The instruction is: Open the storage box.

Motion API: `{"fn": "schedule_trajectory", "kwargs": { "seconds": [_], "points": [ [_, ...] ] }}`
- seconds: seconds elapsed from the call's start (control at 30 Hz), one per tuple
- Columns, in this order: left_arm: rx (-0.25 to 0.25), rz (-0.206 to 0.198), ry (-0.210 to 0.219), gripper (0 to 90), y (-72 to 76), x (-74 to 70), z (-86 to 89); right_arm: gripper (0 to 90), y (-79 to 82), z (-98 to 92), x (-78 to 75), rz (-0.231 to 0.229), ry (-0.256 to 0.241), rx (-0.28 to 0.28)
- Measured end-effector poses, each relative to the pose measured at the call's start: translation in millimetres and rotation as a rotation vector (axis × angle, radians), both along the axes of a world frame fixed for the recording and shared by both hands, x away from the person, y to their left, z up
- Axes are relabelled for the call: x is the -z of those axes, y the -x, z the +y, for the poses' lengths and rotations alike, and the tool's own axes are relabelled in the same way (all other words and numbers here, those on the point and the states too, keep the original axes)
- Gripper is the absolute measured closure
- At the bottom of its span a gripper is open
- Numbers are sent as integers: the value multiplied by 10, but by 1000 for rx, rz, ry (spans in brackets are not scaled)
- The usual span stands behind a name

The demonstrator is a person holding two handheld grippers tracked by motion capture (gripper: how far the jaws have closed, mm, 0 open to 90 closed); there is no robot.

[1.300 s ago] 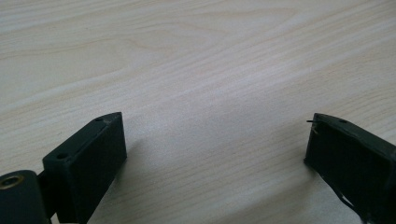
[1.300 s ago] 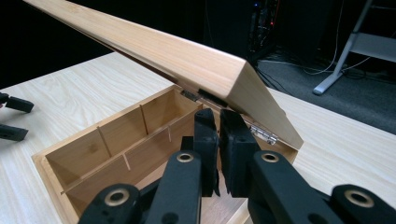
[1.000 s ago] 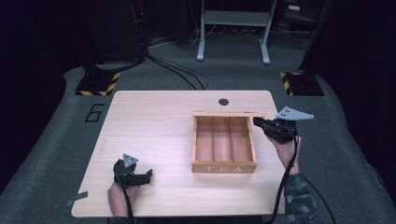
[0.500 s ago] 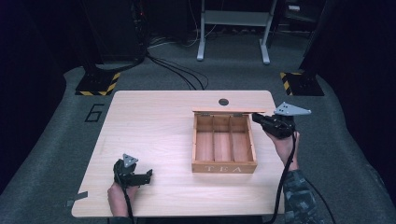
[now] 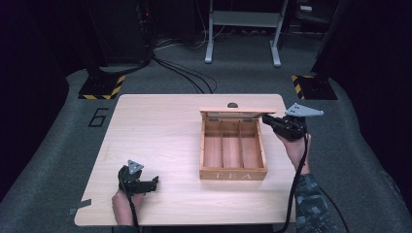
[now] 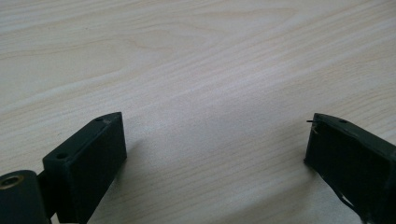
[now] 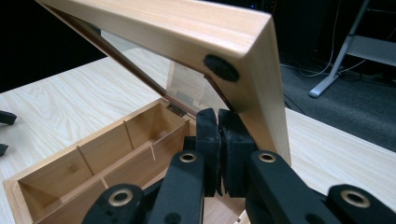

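Note:
A wooden tea box (image 5: 233,174) with three bare compartments stands right of the table's middle. Its glazed lid (image 5: 237,111) is raised on the far hinges. My right gripper (image 5: 266,118) is at the lid's right end, shut. In the right gripper view the shut gripper (image 7: 218,116) presses against the inner edge of the lid's frame (image 7: 187,23), above the box's rim (image 7: 84,140), with nothing between the jaws. My left gripper (image 5: 154,183) rests low on the table near the front left, open. In its own view the left gripper (image 6: 215,126) spans bare wood.
A small dark round mark (image 5: 232,105) sits on the light wooden table (image 5: 155,131) behind the box. Around the table is grey floor with hazard-striped stand bases (image 5: 102,87), cables and a metal frame (image 5: 243,29) at the back.
The right gripper has shifted slightly back and left at the lid's corner, and the lid stands a little more upright. The left gripper has not moved.

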State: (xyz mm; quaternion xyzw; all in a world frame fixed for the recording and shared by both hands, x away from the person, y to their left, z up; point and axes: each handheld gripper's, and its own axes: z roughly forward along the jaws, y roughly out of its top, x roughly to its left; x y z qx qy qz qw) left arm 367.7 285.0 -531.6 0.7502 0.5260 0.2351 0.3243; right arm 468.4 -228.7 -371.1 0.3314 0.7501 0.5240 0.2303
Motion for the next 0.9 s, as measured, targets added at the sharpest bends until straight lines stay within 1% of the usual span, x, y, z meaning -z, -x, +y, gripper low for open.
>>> {"fn": "schedule_trajectory", "kwargs": {
  "seconds": [0.1,0.9],
  "points": [
    [0,0,0,49,0,0,0,870,-13,2,5,10,-3,4],
    [1,0,0,49,-1,0,1,870,-120,2,7,13,4,6]
  ]
}}
